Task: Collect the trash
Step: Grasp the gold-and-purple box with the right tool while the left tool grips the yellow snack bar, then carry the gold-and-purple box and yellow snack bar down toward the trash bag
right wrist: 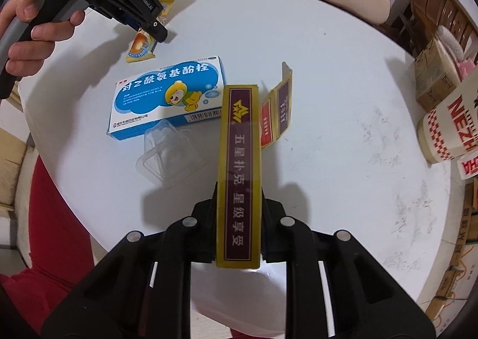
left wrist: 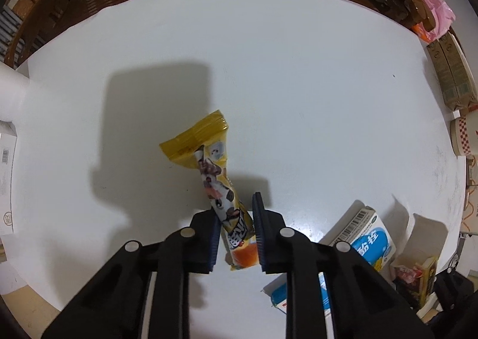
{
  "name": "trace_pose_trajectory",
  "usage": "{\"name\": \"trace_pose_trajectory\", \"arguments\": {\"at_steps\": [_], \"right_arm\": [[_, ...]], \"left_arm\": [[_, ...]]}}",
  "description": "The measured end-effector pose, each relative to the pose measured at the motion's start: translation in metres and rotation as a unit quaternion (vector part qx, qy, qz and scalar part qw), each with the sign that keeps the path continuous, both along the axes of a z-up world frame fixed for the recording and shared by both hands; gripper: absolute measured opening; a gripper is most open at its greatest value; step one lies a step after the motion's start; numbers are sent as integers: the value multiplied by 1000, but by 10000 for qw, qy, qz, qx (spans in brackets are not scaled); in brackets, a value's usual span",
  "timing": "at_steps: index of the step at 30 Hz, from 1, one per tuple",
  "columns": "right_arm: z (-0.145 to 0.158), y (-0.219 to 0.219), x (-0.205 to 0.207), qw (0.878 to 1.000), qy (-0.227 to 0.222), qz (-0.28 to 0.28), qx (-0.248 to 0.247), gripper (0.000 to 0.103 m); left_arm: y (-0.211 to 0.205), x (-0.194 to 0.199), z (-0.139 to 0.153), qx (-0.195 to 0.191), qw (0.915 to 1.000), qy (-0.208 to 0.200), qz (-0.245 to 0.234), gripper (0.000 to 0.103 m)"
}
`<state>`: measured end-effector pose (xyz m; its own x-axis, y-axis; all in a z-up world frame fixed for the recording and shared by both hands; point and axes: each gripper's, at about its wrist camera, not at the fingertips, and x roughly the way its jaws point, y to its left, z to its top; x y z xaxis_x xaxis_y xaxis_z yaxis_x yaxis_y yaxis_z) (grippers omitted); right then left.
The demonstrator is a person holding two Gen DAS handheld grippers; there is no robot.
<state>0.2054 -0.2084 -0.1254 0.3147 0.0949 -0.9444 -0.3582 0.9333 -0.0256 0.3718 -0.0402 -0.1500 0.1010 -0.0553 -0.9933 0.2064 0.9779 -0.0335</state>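
Printed along the gold-and-maroon card box: "五星扑克 星级享受". Across the blue-and-white medicine box: "对乙酰氨基酚栓", above a barcode. On the checkered cup: "NEZH", cut off at the frame. On the other gripper's body: possibly "GenRobot.AI".

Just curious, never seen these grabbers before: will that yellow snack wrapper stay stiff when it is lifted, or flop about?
Probably floppy: the yellow snack wrapper is thin, creased film, twisted narrow between the left gripper fingers. It looks flat and empty, so likely very light. Its glossy surface may slip, and the wide far end will probably droop or swing.
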Motion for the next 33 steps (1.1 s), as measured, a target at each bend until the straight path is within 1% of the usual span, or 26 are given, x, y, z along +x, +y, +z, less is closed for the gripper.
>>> {"name": "trace_pose_trajectory", "arguments": {"at_steps": [2, 4, 5, 6, 10, 11, 17, 19, 25, 29, 33], "right_arm": [[4, 0, -1, 10000, -69, -24, -19, 20], [7, 2, -2, 9999, -93, -41, -32, 20], [11, 1, -3, 9999, -137, -79, -60, 20], [11, 1, -6, 9998, -156, -107, -73, 20], [18, 2, -9, 9994, -190, -272, -97, 19], [20, 3, -9, 9994, -197, -282, -84, 19], [34, 7, -16, 9989, -328, -316, -83, 19], [40, 4, -19, 9988, -354, -335, -39, 19], [65, 5, -28, 9974, -612, -362, -122, 19], [82, 5, -35, 9961, -790, -380, -122, 19], [98, 10, -47, 9945, -985, -350, -68, 19]], "left_arm": [[1, -4, 4, -74, 9997, -200, -105, 20], [-2, -9, 8, -49, 9993, -268, -255, 20], [-1, -11, 9, -35, 9991, -292, -293, 17], [-1, -14, 11, -31, 9990, -318, -313, 17], [8, -23, 17, -117, 9990, -276, -332, 11], [15, -20, 13, -101, 9990, -290, -330, 11], [23, -31, 23, -174, 9984, -378, -386, 10], [33, -40, 33, -203, 9980, -471, -373, 10], [41, -67, 62, -193, 9954, -831, -435, 10], [42, -96, 87, -199, 9916, -1127, -603, 10], [42, -124, 105, -266, 9882, -1329, -717, 10]]}}
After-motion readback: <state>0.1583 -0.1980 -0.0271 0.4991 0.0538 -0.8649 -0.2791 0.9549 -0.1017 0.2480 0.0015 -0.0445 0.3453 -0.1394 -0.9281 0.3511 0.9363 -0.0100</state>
